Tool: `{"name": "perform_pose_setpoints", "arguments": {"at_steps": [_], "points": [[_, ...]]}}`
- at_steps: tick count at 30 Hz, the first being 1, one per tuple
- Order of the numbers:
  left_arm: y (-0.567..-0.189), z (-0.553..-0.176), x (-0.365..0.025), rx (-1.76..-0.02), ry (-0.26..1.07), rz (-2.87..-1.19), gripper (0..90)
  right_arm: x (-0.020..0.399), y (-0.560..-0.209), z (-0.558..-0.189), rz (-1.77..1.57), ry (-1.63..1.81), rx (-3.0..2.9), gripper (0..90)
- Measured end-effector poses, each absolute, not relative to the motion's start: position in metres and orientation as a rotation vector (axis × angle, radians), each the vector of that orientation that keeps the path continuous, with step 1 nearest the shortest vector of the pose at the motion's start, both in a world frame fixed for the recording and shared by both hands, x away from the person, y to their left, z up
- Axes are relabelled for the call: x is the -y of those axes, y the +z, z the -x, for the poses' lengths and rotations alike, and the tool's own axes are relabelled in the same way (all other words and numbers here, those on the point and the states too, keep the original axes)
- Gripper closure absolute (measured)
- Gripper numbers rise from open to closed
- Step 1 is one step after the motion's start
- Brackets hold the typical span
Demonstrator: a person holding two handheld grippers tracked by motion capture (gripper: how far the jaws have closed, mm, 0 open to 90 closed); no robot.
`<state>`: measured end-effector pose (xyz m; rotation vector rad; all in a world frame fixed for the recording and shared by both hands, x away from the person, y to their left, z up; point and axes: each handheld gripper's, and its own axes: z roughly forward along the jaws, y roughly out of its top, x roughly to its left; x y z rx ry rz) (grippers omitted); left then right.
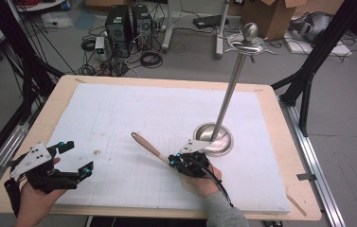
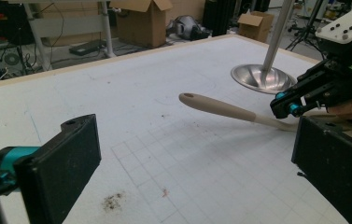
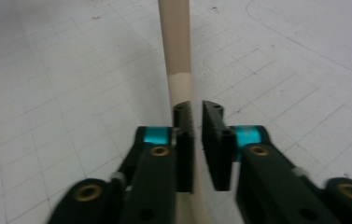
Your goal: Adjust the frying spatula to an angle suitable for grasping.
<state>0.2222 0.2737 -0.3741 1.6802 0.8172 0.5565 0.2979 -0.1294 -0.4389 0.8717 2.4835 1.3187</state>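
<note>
A beige spatula [image 1: 147, 147] lies on the white foam board [image 1: 119, 113], its handle pointing to the far left. My right gripper [image 1: 173, 161] sits low over its neck, near the head. In the right gripper view the jaws [image 3: 197, 109] stand a narrow gap apart. The spatula's neck [image 3: 179, 84] runs out from under the left pad, and I see no pad pressing on it. My left gripper [image 1: 79, 157] hovers at the board's near left. It is wide open [image 2: 192, 158] with nothing between its fingers, and it faces the spatula [image 2: 220, 109] and the right gripper [image 2: 288, 108].
A metal stand with a round dish base [image 1: 214, 138] and a tall pole stands just right of the right gripper, close behind the hand. The wooden table edge [image 1: 290, 142] frames the board. Computers, cables and boxes lie on the floor beyond.
</note>
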Motion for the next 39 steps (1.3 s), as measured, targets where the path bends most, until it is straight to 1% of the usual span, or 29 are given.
{"name": "perform_pose_setpoints", "arguments": {"at_steps": [1, 3, 8, 12, 17, 21, 27, 32, 34, 37, 39], "points": [[-0.374, -0.222, -0.274, -0.818, 0.558, -1.680, 1.8, 0.130, -0.439, -0.298, -0.866, 1.327, -2.489, 75.9], [-0.374, -0.222, -0.273, -0.817, 0.557, -1.681, 1.8, 0.130, -0.439, -0.299, -0.871, 1.342, -2.491, 69.4], [-0.375, -0.222, -0.273, -0.819, 0.557, -1.679, 1.8, 0.130, -0.441, -0.302, -0.869, 1.368, -2.501, 47.6], [-0.375, -0.223, -0.274, -0.820, 0.558, -1.678, 1.8, 0.127, -0.444, -0.303, -0.876, 1.336, -2.535, 32.8], [-0.375, -0.223, -0.274, -0.821, 0.557, -1.681, 1.8, 0.123, -0.444, -0.301, -0.806, 1.312, -2.537, 21.1], [-0.376, -0.223, -0.273, -0.820, 0.556, -1.685, 1.8, 0.124, -0.444, -0.301, -0.797, 1.325, -2.549, 17.4], [-0.377, -0.224, -0.273, -0.826, 0.549, -1.687, 1.8, 0.122, -0.445, -0.303, -0.825, 1.300, -2.577, 18.2], [-0.378, -0.226, -0.272, -0.828, 0.547, -1.686, 1.8, 0.118, -0.446, -0.304, -0.805, 1.253, -2.606, 26.7], [-0.379, -0.226, -0.272, -0.832, 0.546, -1.688, 1.8, 0.118, -0.446, -0.305, -0.812, 1.249, -2.609, 28.0], [-0.379, -0.225, -0.272, -0.835, 0.546, -1.687, 1.8, 0.118, -0.447, -0.306, -0.815, 1.246, -2.611, 33.2], [-0.379, -0.225, -0.272, -0.833, 0.546, -1.686, 1.8, 0.116, -0.447, -0.306, -0.807, 1.213, -2.626, 34.7]]}}
